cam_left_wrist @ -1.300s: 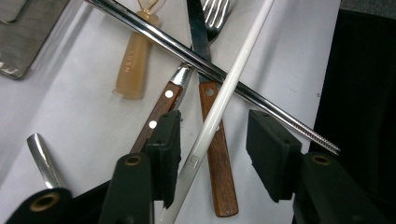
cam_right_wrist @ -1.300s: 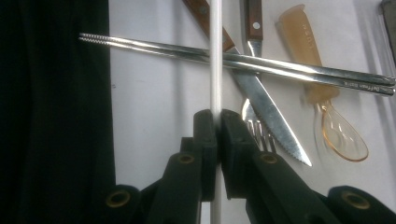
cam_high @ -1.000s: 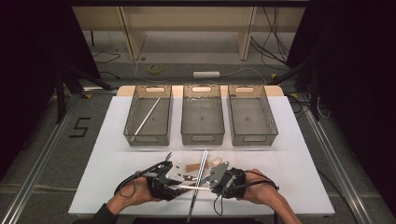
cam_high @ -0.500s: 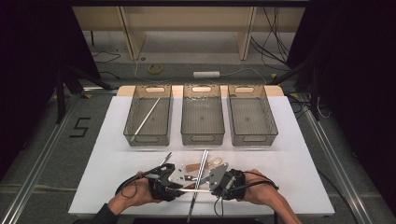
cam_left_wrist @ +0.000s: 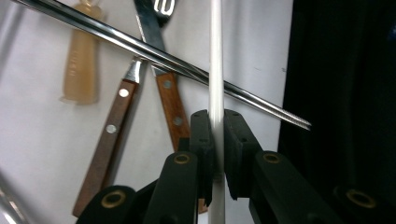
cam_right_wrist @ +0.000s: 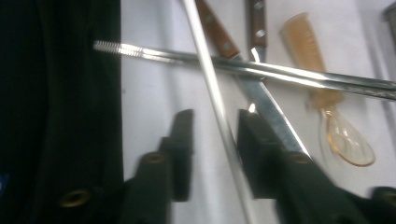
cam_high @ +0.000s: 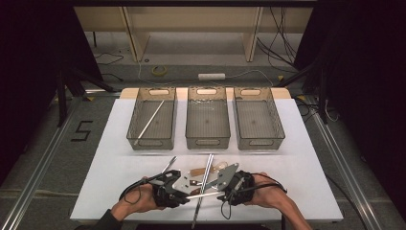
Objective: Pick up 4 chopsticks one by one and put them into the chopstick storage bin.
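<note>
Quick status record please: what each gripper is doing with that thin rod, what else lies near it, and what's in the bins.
left gripper: jaws have just been closing, clamped on the thin rod
right gripper: jaws have just been opening, rod between them, not pressed
nearby on table: long metal skewer, two wooden-handled utensils, amber plastic spoon
left bin: one stick
middle and right bins: nothing visible

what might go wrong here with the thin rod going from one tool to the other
The left tool has just closed on the thin rod near one end, while the right tool has just been opening around it, so the rod may sag or swing. It crosses the long metal rod and could knock it or the knives.
</note>
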Action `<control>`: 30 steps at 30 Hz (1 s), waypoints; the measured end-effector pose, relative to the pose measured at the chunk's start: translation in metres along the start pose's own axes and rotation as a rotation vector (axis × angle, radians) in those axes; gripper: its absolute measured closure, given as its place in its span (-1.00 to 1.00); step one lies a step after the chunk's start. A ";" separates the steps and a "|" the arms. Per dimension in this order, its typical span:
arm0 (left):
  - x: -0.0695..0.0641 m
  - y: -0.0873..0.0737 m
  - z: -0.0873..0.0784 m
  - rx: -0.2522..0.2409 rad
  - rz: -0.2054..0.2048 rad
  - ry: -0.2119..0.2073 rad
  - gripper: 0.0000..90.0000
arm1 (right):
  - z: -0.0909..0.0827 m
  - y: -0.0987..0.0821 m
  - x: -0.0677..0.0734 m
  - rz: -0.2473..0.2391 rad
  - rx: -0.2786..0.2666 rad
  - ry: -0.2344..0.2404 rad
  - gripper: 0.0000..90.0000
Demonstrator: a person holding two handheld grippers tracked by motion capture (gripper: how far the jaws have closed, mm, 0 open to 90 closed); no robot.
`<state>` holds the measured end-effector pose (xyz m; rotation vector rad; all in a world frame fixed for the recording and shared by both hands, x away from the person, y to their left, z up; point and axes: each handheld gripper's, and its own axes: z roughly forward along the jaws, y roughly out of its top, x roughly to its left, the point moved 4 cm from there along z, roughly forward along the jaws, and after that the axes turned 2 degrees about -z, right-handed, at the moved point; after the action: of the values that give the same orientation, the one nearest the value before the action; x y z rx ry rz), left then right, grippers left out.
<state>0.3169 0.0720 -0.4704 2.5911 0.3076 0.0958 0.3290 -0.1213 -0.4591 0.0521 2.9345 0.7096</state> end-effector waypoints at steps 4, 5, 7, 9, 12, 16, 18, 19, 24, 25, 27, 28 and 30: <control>0.006 -0.001 -0.003 -0.009 -0.038 0.025 0.84 | -0.012 0.002 -0.006 0.066 -0.091 -0.025 0.12; 0.011 -0.003 -0.004 -0.012 -0.064 0.046 0.84 | -0.015 0.003 -0.008 0.088 -0.111 -0.032 0.05; 0.015 -0.005 -0.005 -0.020 -0.096 0.062 0.84 | -0.019 0.002 -0.011 0.127 -0.156 -0.047 -0.02; 0.018 -0.006 -0.006 -0.025 -0.113 0.070 0.84 | -0.023 0.001 -0.014 0.160 -0.197 -0.074 -0.07; 0.025 -0.007 -0.011 -0.054 -0.163 0.097 0.84 | -0.029 0.000 -0.019 0.211 -0.264 -0.131 -0.11; 0.033 -0.009 -0.017 -0.099 -0.231 0.131 0.84 | -0.035 -0.005 -0.022 0.271 -0.357 -0.189 -0.15; 0.037 -0.011 -0.020 -0.116 -0.262 0.156 0.84 | -0.038 -0.009 -0.024 0.296 -0.385 -0.215 -0.17; 0.041 -0.012 -0.022 -0.137 -0.289 0.167 0.84 | -0.039 -0.011 -0.024 0.307 -0.388 -0.227 -0.18; 0.046 -0.014 -0.025 -0.164 -0.343 0.207 0.84 | -0.040 -0.019 -0.026 0.359 -0.418 -0.267 -0.22; 0.048 -0.015 -0.027 -0.171 -0.356 0.216 0.84 | -0.040 -0.019 -0.026 0.359 -0.418 -0.267 -0.22; 0.051 -0.017 -0.029 -0.184 -0.374 0.228 0.84 | -0.041 -0.023 -0.028 0.393 -0.453 -0.294 -0.23; 0.053 -0.018 -0.030 -0.187 -0.381 0.233 0.84 | -0.042 -0.024 -0.028 0.410 -0.472 -0.303 -0.23; 0.055 -0.020 -0.031 -0.197 -0.398 0.243 0.84 | -0.043 -0.026 -0.029 0.425 -0.486 -0.307 -0.23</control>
<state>0.3627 0.1173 -0.4535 2.2771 0.8499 0.2836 0.3527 -0.1654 -0.4296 0.6830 2.4025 1.3167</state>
